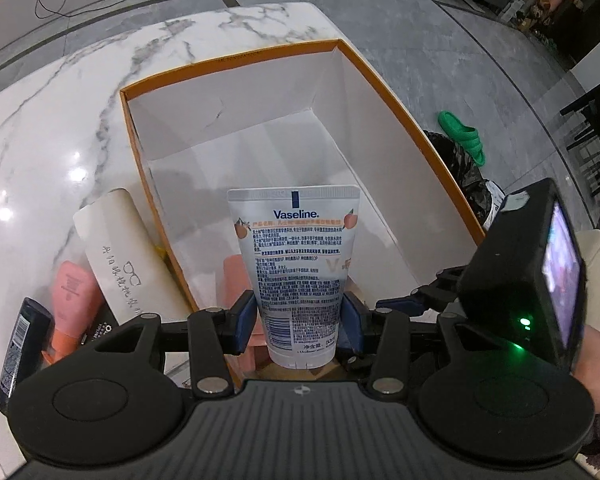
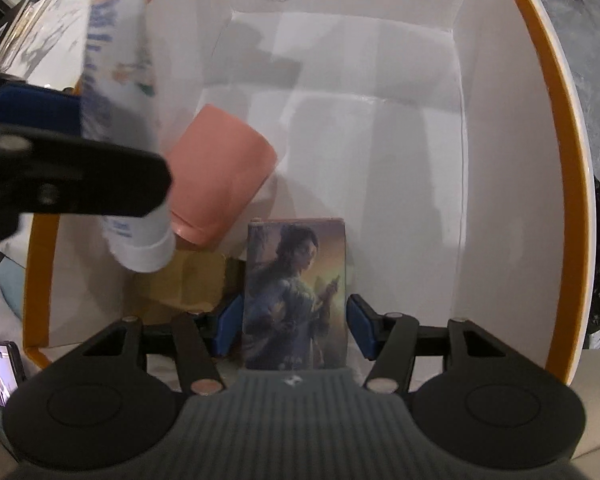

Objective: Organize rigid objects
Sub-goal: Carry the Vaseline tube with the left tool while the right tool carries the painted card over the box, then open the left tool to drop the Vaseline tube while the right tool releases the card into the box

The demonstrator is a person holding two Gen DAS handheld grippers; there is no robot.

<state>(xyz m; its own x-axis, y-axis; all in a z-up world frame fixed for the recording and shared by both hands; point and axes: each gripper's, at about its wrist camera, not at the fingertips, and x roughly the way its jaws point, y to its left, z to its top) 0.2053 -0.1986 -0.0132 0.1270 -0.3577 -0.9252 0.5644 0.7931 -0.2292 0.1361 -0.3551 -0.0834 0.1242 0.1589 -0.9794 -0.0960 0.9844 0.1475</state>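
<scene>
Marble-patterned tabletop (image 1: 52,128) carries an open box (image 1: 236,65) with orange rim and white walls, its far half bare and roomy, its right wall running close to the table's edge above grey floor tiles where a green slipper (image 1: 462,136) lies; outside the box's left wall crowd a white cylinder (image 1: 128,256) printed with glasses, a pink bottle (image 1: 74,300) and a dark bottle (image 1: 20,340).

Held in the left gripper (image 1: 298,316) is a white Vaseline tube (image 1: 296,264), peach motifs and dense blue print on its back, crimped end pointing forward and cap toward the camera; both blue pads (image 1: 245,318) clench its lower body above the box's near end.

Right gripper (image 2: 290,326) reaches inside the box, its pads flanking a picture card box (image 2: 296,296) showing a painted woman; the left pad touches it, the right pad stands just clear, so whether it grips cannot be told; the card box stands on the near floor beside a tan carton (image 2: 184,284) and a pink cup (image 2: 220,176) lying on its side; the tube hangs blurred above the cup.
</scene>
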